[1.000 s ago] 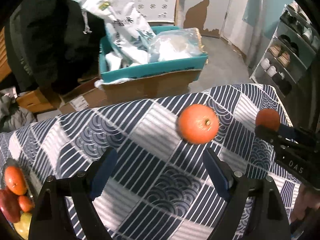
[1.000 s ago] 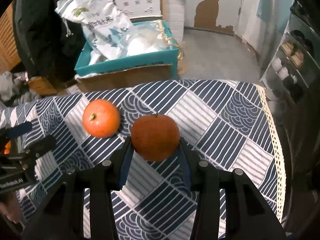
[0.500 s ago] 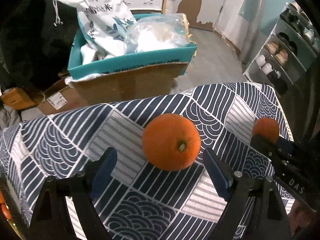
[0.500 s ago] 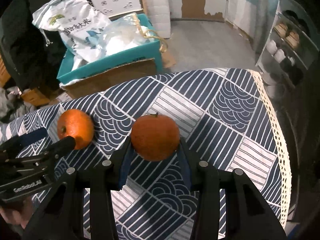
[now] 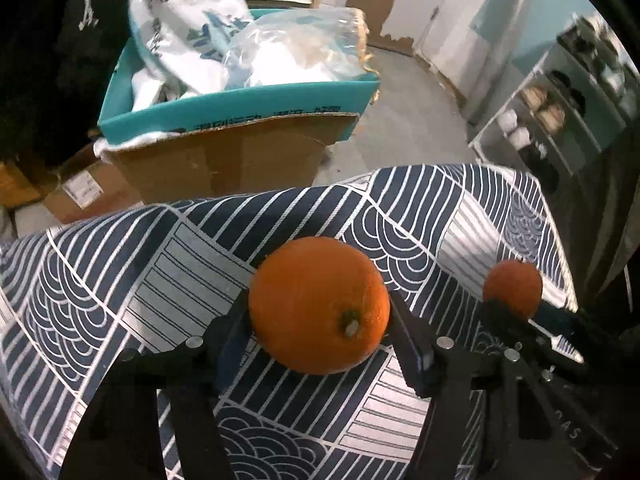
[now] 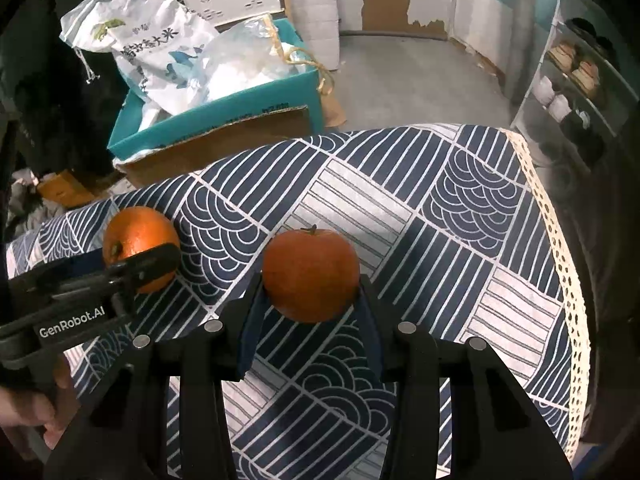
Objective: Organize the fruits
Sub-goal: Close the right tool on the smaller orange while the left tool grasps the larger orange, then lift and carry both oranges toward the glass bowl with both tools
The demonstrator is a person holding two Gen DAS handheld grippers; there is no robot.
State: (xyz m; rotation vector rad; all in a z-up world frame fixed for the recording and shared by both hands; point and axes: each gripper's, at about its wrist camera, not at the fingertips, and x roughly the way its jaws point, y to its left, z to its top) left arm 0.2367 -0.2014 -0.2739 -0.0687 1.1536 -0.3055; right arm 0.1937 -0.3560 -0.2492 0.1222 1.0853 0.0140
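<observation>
A bright orange (image 5: 320, 304) sits on the blue-and-white patterned tablecloth (image 5: 120, 280). My left gripper (image 5: 318, 307) points down at it, its jaws closing, and both blue pads touch the fruit's sides. The right wrist view shows this orange (image 6: 136, 232) at the left, partly behind the left gripper's fingers (image 6: 136, 260). My right gripper (image 6: 311, 292) is shut on a darker orange with a stem (image 6: 311, 274), held just above the cloth. The left wrist view shows that darker orange (image 5: 514, 288) at the right, in the right gripper (image 5: 516, 312).
Beyond the table's far edge, a teal-lined cardboard box (image 5: 240, 100) holds a rice sack (image 6: 152, 40) and plastic bags. A shoe rack (image 6: 572, 92) stands at the right. The cloth's lace border (image 6: 560, 240) marks the table's right edge. A hand (image 6: 28, 412) grips the left tool.
My left gripper moved in over the bright orange and its jaws narrowed from wide apart onto the fruit. The fruit pile at the left left the view. The right gripper kept its hold.
</observation>
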